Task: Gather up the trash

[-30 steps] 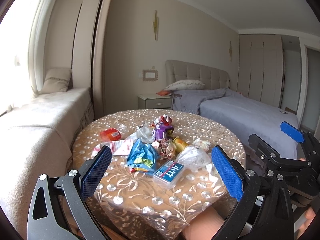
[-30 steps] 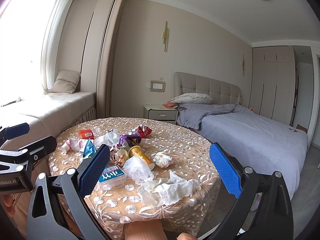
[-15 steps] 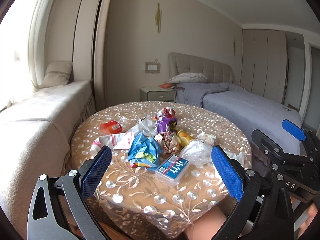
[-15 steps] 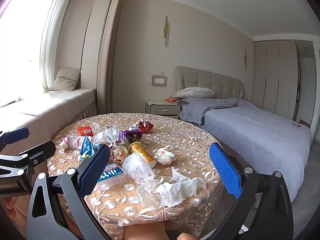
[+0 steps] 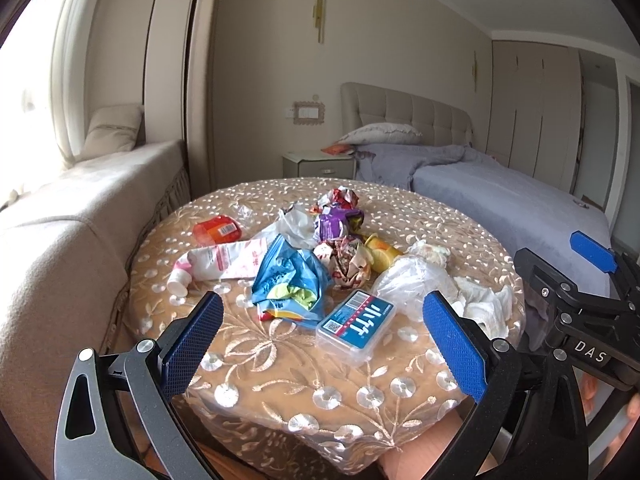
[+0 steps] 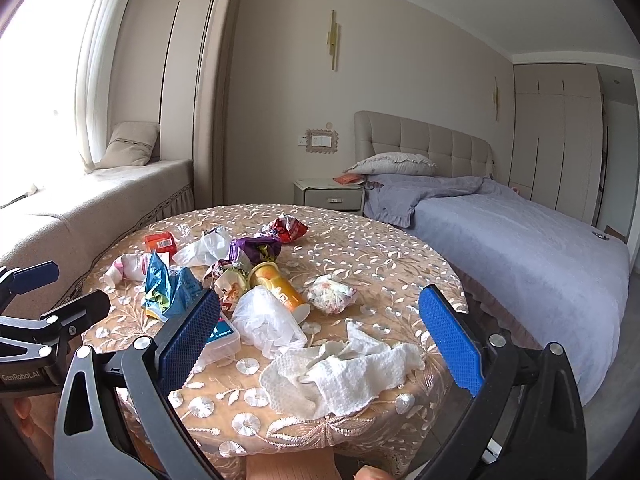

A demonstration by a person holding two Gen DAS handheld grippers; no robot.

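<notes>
Indoors, bedroom round table point(image 5: 360, 392) strewn with trash point(image 5: 292, 280), both hand-held grippers spread.

Left tool point(image 5: 324, 330) and right tool point(image 6: 318, 330) gape wide (seemingly level).

Two handheld grippers: the left gripper point(image 5: 322, 334) and right gripper point(image 6: 318, 334) each have grey-and-black angular arms, silver screws at the joints and blue textured finger pads point(image 5: 192, 338). White lettering marks the bodies at frame edges.
</notes>
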